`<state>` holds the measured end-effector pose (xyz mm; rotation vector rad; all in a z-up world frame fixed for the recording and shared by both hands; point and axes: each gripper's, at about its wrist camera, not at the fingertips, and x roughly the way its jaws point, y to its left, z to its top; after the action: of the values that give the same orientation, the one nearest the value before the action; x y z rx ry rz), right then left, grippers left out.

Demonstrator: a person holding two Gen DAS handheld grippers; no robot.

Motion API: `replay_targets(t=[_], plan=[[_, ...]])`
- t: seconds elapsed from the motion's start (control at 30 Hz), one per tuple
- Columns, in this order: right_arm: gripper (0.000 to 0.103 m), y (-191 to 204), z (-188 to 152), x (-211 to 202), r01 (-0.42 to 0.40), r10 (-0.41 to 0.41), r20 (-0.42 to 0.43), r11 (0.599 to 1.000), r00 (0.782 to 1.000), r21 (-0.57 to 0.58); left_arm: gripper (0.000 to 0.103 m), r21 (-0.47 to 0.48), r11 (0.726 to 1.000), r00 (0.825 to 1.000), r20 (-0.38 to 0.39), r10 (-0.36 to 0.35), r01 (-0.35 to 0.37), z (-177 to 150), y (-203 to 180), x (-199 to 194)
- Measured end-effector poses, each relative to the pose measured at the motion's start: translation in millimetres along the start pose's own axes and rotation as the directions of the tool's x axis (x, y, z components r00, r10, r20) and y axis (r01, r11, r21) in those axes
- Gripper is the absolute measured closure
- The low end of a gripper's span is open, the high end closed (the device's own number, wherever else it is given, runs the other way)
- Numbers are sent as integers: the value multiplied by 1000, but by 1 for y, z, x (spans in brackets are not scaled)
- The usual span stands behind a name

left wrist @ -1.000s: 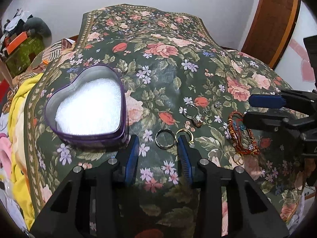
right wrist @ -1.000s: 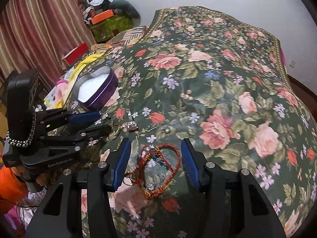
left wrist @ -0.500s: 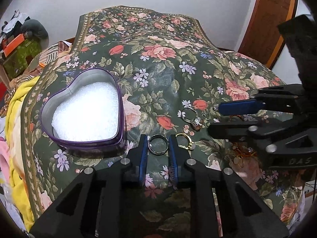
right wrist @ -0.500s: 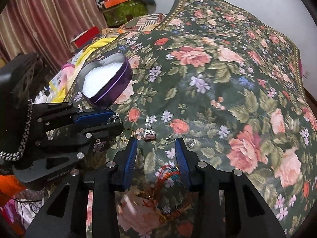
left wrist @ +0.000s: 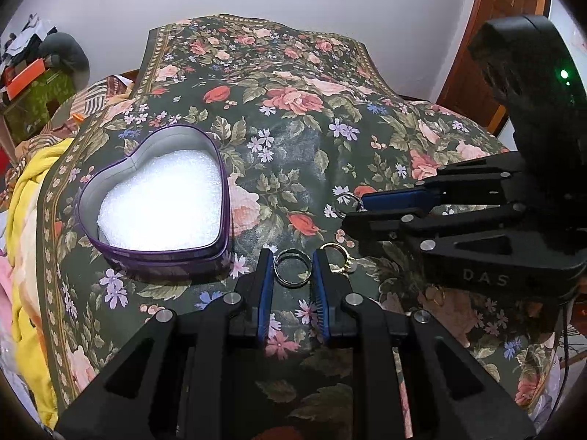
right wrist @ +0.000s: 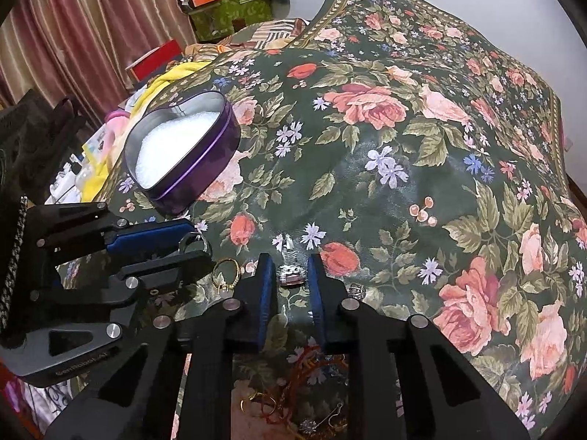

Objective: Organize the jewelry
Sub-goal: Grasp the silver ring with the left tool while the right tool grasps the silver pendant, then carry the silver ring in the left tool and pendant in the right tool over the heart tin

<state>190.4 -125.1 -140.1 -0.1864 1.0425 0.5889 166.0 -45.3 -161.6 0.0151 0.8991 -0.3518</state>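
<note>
A purple heart-shaped tin [left wrist: 154,201] with white foam inside sits on the floral bedspread; it also shows in the right wrist view [right wrist: 183,150]. My left gripper [left wrist: 292,269] has its blue pads on both sides of a dark metal ring [left wrist: 292,273] lying on the cloth. My right gripper [right wrist: 290,275] has its pads close around a small silver and pink keychain charm [right wrist: 290,277]. A gold ring [left wrist: 335,249] lies just right of the dark ring. Red and gold bracelets [right wrist: 312,385] lie under my right gripper.
The floral bedspread [left wrist: 293,110] covers the whole surface. Yellow cloth [left wrist: 25,220] hangs at the left edge. Boxes and clutter [right wrist: 227,0] stand behind, by a curtain [right wrist: 73,36]. A wooden door [left wrist: 495,36] is at the right. A small silver ring [right wrist: 356,288] lies right of my right gripper.
Both grippers narrowed. The left closed in around the dark ring. The right moved forward off the bracelets and closed in around the keychain charm.
</note>
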Motion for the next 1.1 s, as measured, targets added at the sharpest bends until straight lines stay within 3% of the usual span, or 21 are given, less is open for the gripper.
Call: replay_targets(t=[0.33, 0.63, 1.1], plan=[[89, 4, 3, -25, 2, -2, 60, 1000, 998, 4, 83, -10, 1000, 1000, 26, 4, -4, 1, -2, -15], [89, 13, 11, -64, 21, -21, 152, 1000, 988, 7, 83, -24, 999, 994, 104, 25, -23, 7, 0, -54], [89, 38, 32, -103, 16, -20, 283, 1000, 959, 14, 83, -46, 995, 958, 270, 97, -88, 23, 18, -125]])
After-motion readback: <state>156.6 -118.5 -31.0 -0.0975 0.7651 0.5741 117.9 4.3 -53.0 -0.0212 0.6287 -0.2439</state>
